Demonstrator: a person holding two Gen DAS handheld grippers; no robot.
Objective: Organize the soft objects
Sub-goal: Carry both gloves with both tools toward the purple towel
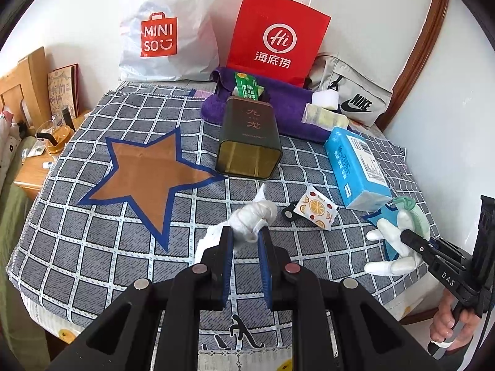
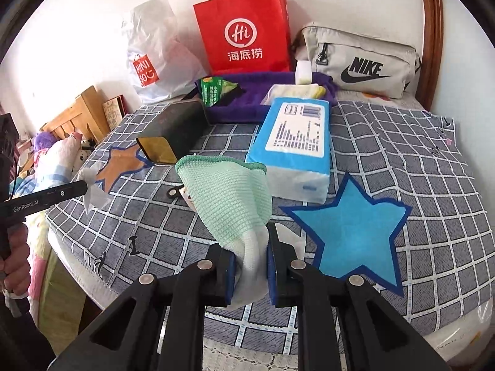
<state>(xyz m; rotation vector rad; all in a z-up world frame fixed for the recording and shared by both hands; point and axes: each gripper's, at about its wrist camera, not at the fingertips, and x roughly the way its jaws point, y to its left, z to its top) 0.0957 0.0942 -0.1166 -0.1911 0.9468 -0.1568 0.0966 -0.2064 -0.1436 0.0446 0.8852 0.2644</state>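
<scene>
My left gripper (image 1: 246,232) is shut on a knotted white cloth (image 1: 253,215), held just above the checked bedspread (image 1: 92,247) beside the brown star patch (image 1: 145,170). The right wrist view shows that gripper (image 2: 85,189) at far left with the white cloth (image 2: 91,185) in it. My right gripper (image 2: 252,241) is shut on a green-and-white knit glove (image 2: 229,198), lifted off the cover next to the blue star patch (image 2: 355,238). In the left wrist view the right gripper (image 1: 405,235) grips the glove (image 1: 393,232) with its white fingers hanging.
A dark tin (image 1: 247,142) lies on its side mid-bed, with a blue tissue pack (image 1: 355,167), an orange-print sachet (image 1: 318,210) and a black clip (image 1: 289,213) nearby. A purple towel (image 1: 278,108), red bag (image 1: 275,34), white bag (image 1: 167,31) and Nike pouch (image 1: 355,99) line the wall.
</scene>
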